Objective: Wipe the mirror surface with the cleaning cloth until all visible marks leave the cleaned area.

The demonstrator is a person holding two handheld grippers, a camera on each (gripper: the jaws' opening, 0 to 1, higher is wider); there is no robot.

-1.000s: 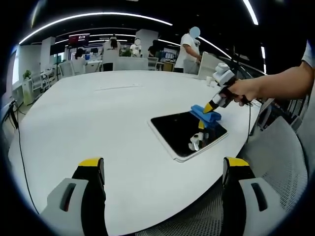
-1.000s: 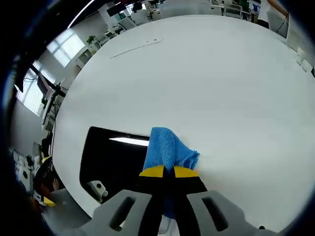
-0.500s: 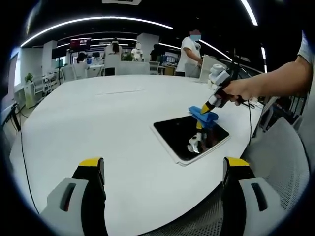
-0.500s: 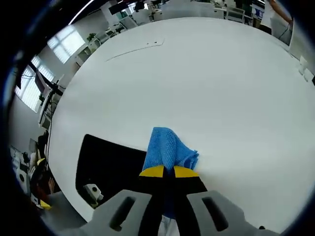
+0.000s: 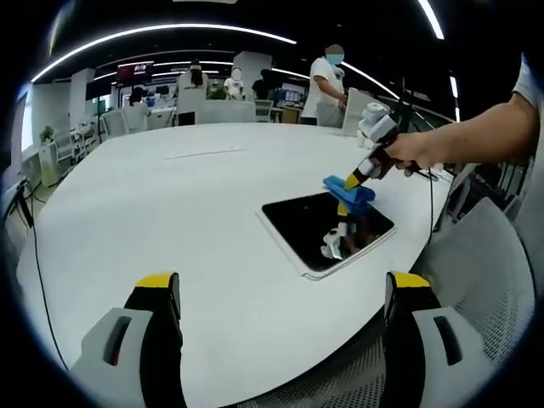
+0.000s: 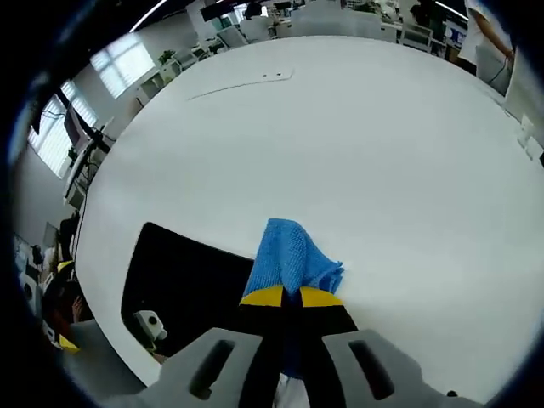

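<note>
Now wiping the far edge of the mirror.

Big white table (image 5: 170, 212) first, with the dark mirror (image 5: 319, 229) lying flat near its edge by the person. Right gripper (image 6: 283, 297) squeezed tight on the blue cleaning cloth (image 6: 289, 259), pressing it down at the mirror's far edge, partly over the white table. Left gripper (image 5: 280, 293) held wide apart and holding nothing, low and well away from the mirror. To do this well: keep the cloth flat and pushed down, slide it back across the dark glass in slow, even strokes, cover each strip once, and stay off the table. Can't tell from here whether any small marks are left on the glass, so best to go over all of it.
</note>
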